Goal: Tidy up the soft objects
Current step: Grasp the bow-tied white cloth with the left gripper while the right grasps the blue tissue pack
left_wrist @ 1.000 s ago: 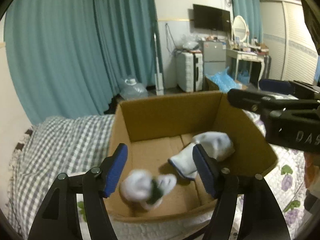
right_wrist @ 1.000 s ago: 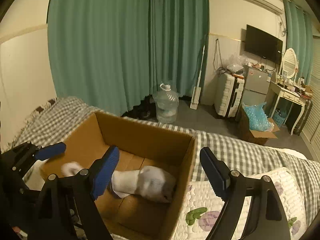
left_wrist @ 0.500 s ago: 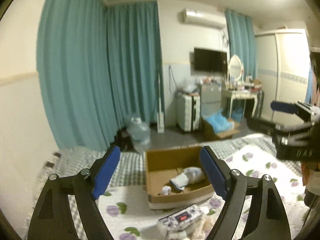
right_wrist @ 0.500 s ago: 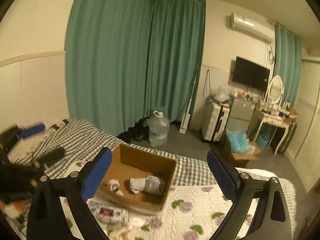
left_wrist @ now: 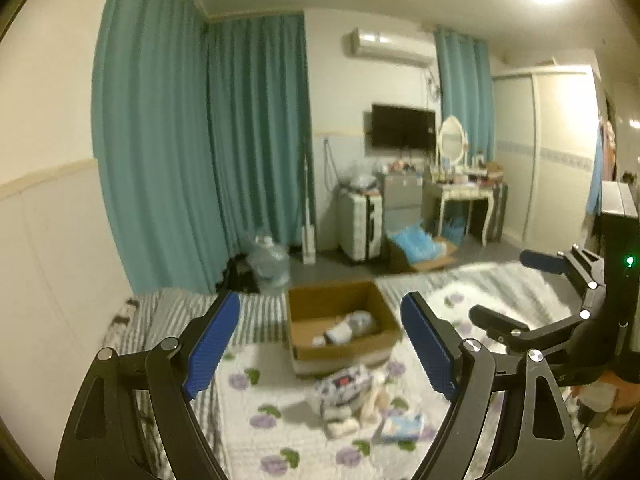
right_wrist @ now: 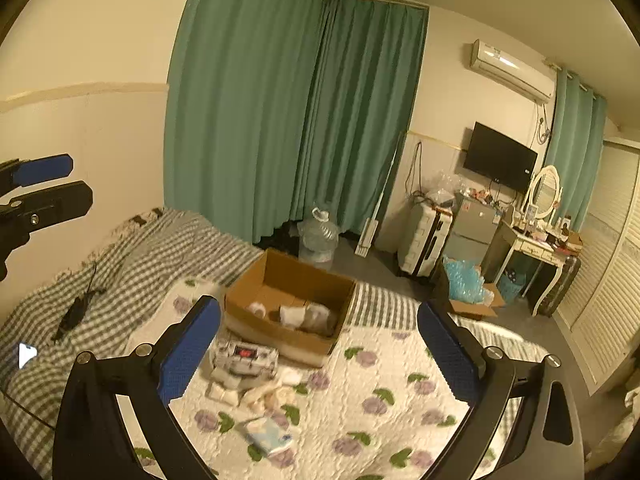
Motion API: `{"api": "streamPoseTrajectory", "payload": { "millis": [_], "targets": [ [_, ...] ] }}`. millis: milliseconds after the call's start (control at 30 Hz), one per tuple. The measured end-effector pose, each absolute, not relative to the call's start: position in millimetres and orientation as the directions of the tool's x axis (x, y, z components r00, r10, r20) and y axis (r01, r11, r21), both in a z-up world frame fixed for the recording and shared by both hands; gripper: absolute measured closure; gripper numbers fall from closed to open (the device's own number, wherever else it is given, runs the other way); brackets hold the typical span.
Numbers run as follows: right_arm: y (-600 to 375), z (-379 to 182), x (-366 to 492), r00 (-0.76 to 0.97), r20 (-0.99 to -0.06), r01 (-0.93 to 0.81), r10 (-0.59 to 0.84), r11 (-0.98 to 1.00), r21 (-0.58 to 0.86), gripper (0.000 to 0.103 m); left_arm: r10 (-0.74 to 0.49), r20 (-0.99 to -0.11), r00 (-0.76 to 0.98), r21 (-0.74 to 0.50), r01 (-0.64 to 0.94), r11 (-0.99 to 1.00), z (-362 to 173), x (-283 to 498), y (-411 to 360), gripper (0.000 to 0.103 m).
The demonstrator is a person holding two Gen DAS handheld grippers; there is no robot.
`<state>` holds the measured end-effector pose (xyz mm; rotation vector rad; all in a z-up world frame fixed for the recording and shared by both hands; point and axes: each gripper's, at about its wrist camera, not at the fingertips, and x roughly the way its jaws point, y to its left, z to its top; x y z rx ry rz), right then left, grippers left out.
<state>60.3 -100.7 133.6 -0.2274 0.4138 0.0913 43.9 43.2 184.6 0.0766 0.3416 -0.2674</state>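
Both my grippers, left [left_wrist: 320, 346] and right [right_wrist: 318, 354], gape empty, jaws just opened. Box [right_wrist: 280, 284] holds socks [right_wrist: 298, 314]. Loose pile [right_wrist: 256, 388] lies before the box, below-ahead, nearer my right.

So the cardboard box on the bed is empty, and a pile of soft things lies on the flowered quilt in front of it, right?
Not quite: the cardboard box is not empty; white socks lie inside it, as the right wrist view shows. The pile of soft things does lie on the flowered quilt in front of it.
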Motion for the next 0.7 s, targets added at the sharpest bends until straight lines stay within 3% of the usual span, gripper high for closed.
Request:
{"api": "streamPoseTrajectory", "payload": {
  "millis": [300,467,700],
  "targets": [
    [-97.1,-29.6,98.8,0.831,-0.557,-0.115,-0.004,0.977,-0.178,0.004,-0.184,-0.538,0.822,-0.007,0.214,0.977,40.1,94.1,22.9,0.019],
    [-103.0,-104.2,119.4,0.738,-0.675,-0.097,0.029,0.993,-0.063,0.004,-0.118,-0.587,0.801,0.019,0.16,0.987,-25.4,116.5,15.5,0.019],
    [-99.4,-157.2,142.7,0.651,-0.759,-0.057,0.016,0.998,-0.028,0.004,-0.118,-0.676,0.728,0.006,0.165,0.986,-99.7,130.6,18.9,0.019]
  ]
}}
